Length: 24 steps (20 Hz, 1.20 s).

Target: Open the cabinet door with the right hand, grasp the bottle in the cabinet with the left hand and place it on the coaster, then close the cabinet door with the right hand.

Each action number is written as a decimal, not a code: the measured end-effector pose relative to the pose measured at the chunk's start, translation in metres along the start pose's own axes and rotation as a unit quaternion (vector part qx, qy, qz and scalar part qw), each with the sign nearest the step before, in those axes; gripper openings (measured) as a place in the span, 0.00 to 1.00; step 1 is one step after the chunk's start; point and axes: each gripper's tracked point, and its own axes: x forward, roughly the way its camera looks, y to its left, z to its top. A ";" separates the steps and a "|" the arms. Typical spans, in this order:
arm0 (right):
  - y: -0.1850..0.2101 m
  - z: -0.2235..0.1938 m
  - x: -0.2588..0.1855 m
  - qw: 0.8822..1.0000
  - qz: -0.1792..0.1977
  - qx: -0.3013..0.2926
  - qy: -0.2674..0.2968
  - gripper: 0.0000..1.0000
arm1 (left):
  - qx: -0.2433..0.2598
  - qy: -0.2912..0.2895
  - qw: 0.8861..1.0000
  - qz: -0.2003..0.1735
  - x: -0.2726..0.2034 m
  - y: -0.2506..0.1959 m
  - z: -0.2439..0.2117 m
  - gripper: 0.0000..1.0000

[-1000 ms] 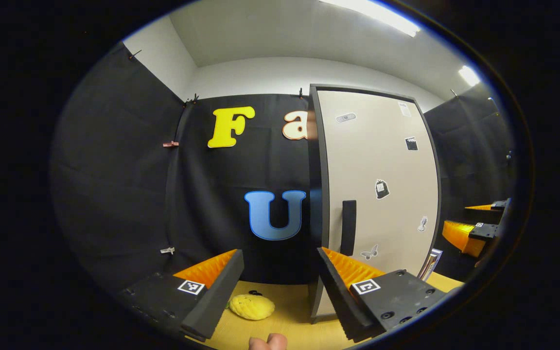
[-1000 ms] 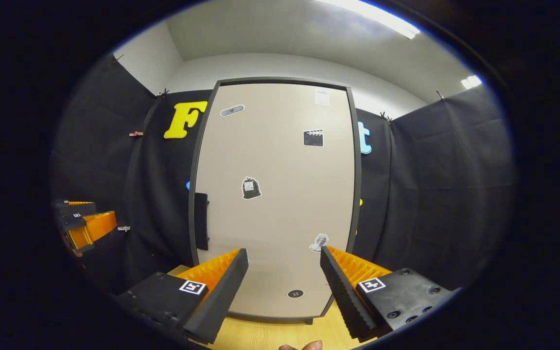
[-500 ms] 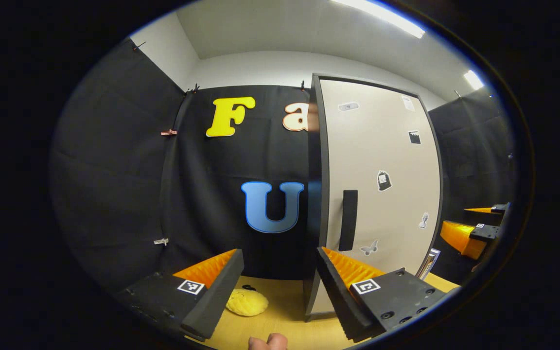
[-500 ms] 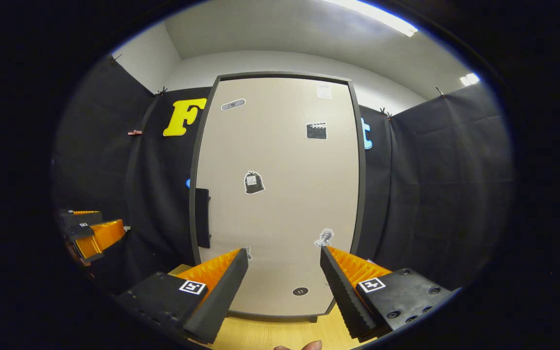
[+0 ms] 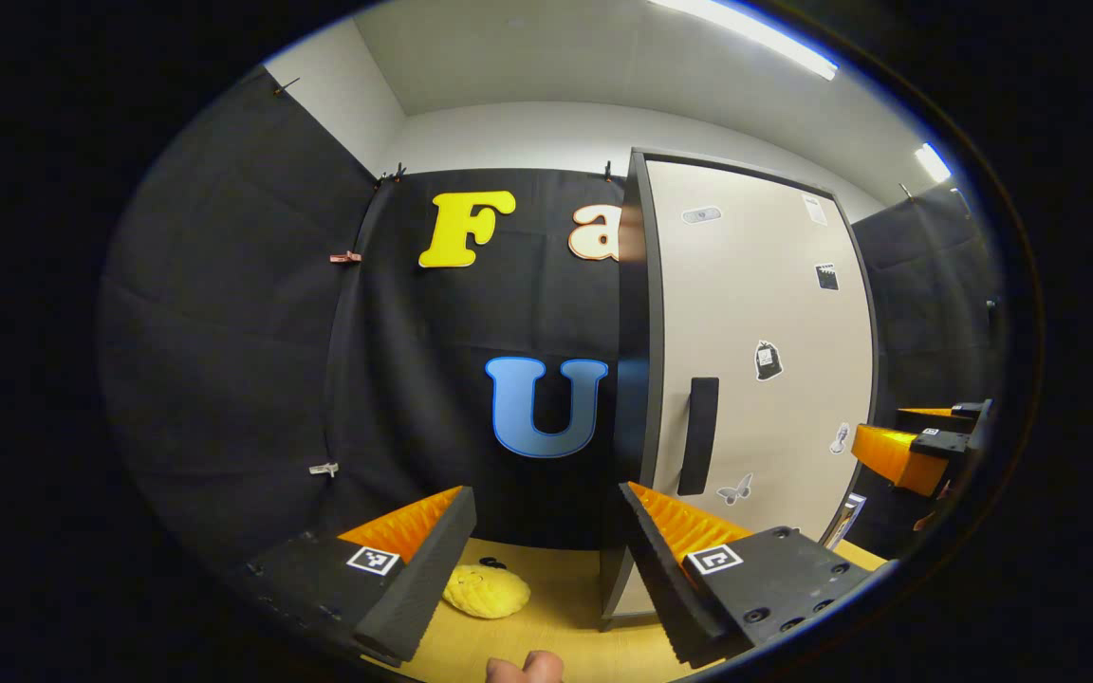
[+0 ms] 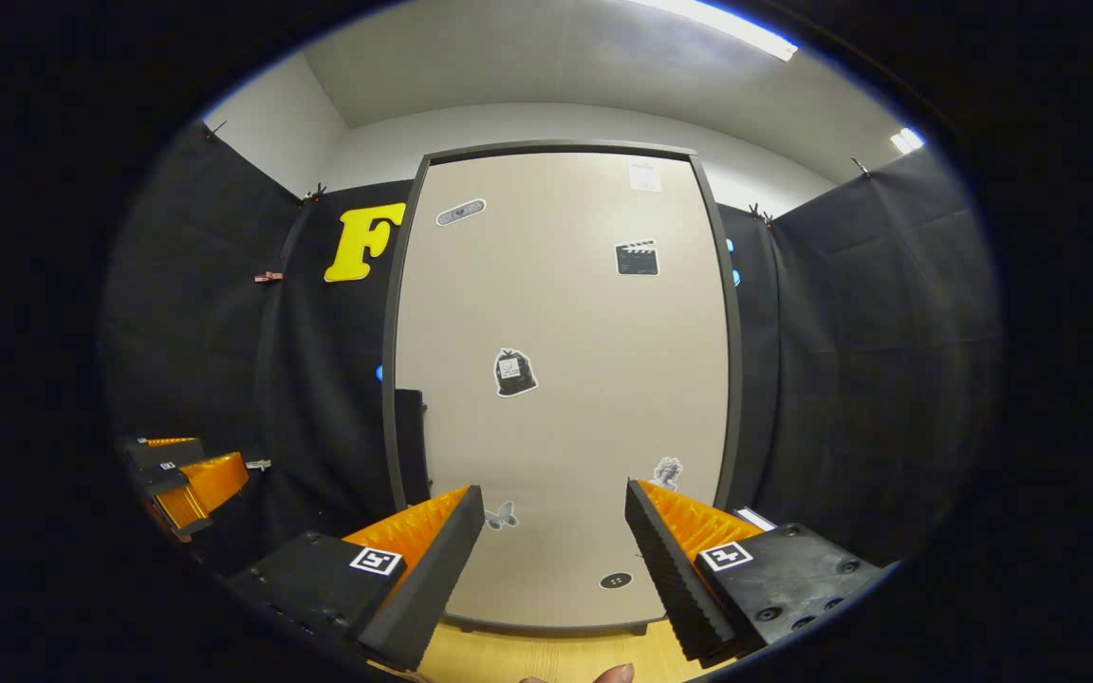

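We face the cabinet (image 6: 561, 379), its door (image 6: 565, 313) closed, so the bottle inside is hidden from us. In the right gripper view the cabinet has slid a little rightward since a second ago, bringing the handle (image 6: 411, 446) on its left edge closer to centre. Both our right gripper (image 6: 554, 560) and left gripper (image 5: 546, 560) gape wide, holding nothing. The coaster (image 5: 487, 591) lies near left on the table (image 5: 565, 588). Opening is not yet begun, we judge.

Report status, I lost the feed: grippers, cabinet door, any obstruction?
Left gripper open, empty. Right gripper open, facing the cabinet door. Door shut, handle untouched. Yellow coaster on table; nothing blocking.
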 end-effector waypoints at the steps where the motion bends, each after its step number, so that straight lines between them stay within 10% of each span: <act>1: 0.006 0.003 0.003 1.000 0.004 0.004 -0.002 0.97 | 0.003 -0.001 1.000 0.003 -0.001 0.005 0.001 0.94; 19: 0.126 -0.026 0.115 0.999 0.041 0.011 0.013 0.96 | 0.005 -0.005 1.000 0.017 -0.022 0.046 -0.001 0.94; 24: 0.128 -0.040 0.142 0.999 0.023 0.027 0.028 0.72 | 0.004 -0.002 1.000 0.018 -0.025 0.052 -0.005 0.94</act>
